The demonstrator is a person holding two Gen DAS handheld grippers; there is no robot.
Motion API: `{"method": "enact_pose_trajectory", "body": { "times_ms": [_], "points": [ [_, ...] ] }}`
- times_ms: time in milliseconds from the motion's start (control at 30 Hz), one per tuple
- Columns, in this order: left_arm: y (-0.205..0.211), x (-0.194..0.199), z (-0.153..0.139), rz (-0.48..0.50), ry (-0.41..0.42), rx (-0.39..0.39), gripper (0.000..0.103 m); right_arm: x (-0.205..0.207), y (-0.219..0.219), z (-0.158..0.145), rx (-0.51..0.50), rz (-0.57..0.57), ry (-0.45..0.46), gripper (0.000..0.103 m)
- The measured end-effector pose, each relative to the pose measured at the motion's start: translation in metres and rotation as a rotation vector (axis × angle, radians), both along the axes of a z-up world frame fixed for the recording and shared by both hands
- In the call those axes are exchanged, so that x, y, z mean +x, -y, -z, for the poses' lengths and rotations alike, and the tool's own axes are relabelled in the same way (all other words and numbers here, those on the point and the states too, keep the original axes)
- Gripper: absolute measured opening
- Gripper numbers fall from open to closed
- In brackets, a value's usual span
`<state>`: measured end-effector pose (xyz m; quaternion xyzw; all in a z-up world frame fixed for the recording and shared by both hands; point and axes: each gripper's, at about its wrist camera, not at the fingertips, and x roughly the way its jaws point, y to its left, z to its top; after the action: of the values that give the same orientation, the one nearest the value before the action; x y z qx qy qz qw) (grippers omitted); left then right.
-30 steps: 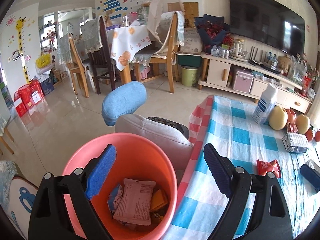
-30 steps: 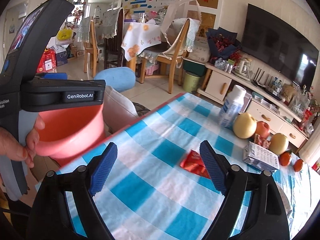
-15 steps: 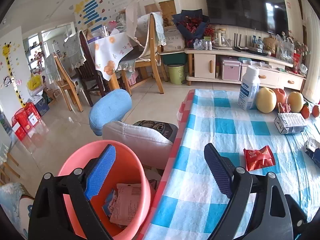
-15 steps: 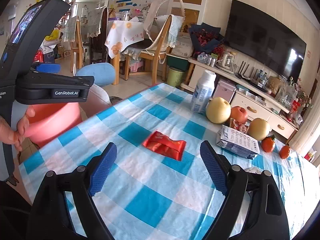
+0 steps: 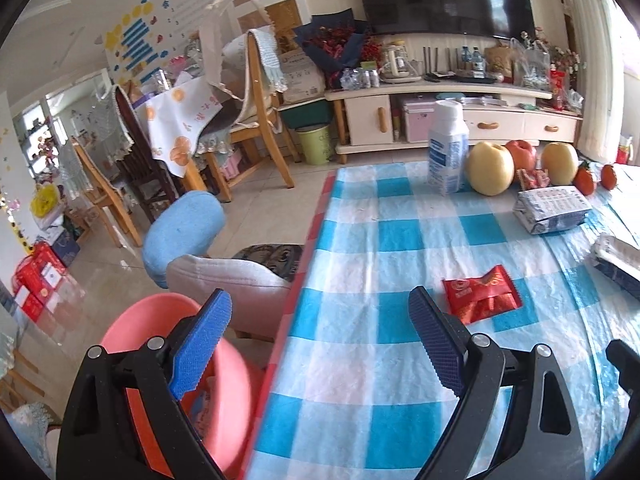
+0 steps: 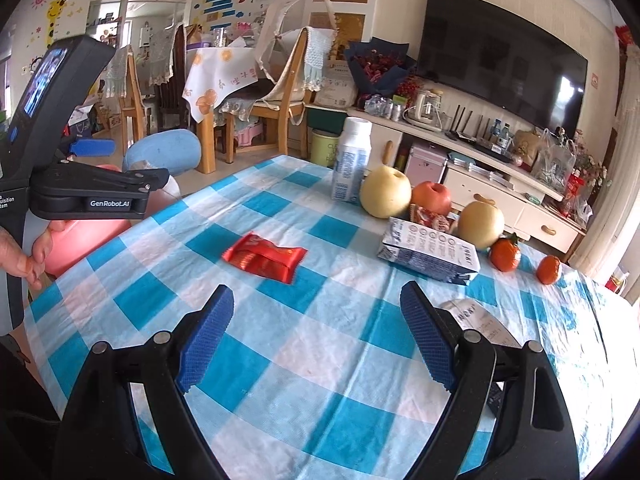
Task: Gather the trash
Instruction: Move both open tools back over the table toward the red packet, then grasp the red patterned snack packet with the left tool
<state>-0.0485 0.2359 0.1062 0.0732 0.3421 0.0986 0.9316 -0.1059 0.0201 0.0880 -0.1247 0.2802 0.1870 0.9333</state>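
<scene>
The left gripper [image 5: 320,340] is hovering w/ jaws spread wide, nothing betw. the blue pads [image 5: 200,344], touching nothing; its left finger is sitting over the pink bucket [image 5: 132,324] & its right finger over the checked tablecloth [image 5: 360,240] near the table edge. The bucket is standing beside the table, below the edge, w/ some wrappers showing inside, blurred. The right gripper [image 6: 316,336] is also gaping wide, empty, hanging above the cloth w/o contact. The red snack wrapper [image 6: 264,258] is lying flat on the cloth ahead of the right gripper's left finger, apart from both grippers; in the left wrist view it's lying [image 5: 482,300] just beyond the right fingertip, not touched. Further back, a blue-white carton [image 6: 430,250] is lying on its side, near a white bottle [image 6: 352,164] standing upright, 2 pears, an apple & 2 small oranges. A white receipt-like paper [image 6: 476,320] is lying just behind the right gripper's right finger. The left gripper's body is showing at the left of the right wrist view, w/ a hand [image 6: 24,248] gripping its handle.
</scene>
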Motion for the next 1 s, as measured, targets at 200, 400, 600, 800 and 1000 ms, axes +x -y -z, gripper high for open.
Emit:
{"method": "enact_pose_trajectory", "body": {
  "times_ms": [200, 400, 600, 800, 1000],
  "points": [
    [0.018, 0.001, 0.0, 0.128, 0.023, -0.154, 0.089, 0.008, 0.053, 0.003, 0.052, 0.075, -0.027, 0.086],
    [0.063, 0.006, 0.005, 0.311, 0.012, -0.265, 0.089, 0.015, 0.104, 0.004, 0.059, 0.168, -0.021, 0.086],
    [0.116, 0.037, 0.009, 0.382, -0.029, -0.411, 0.089, 0.027, 0.153, 0.004, 0.111, 0.245, -0.043, 0.086],
    [0.195, 0.113, 0.011, 0.41, -0.087, -0.433, 0.082, 0.037, 0.187, 0.006, 0.169, 0.291, -0.088, 0.086],
    [0.236, 0.194, 0.043, 0.324, -0.186, -0.425, 0.082, 0.04, 0.214, 0.006, 0.226, 0.31, -0.103, 0.086]
  ]
}}
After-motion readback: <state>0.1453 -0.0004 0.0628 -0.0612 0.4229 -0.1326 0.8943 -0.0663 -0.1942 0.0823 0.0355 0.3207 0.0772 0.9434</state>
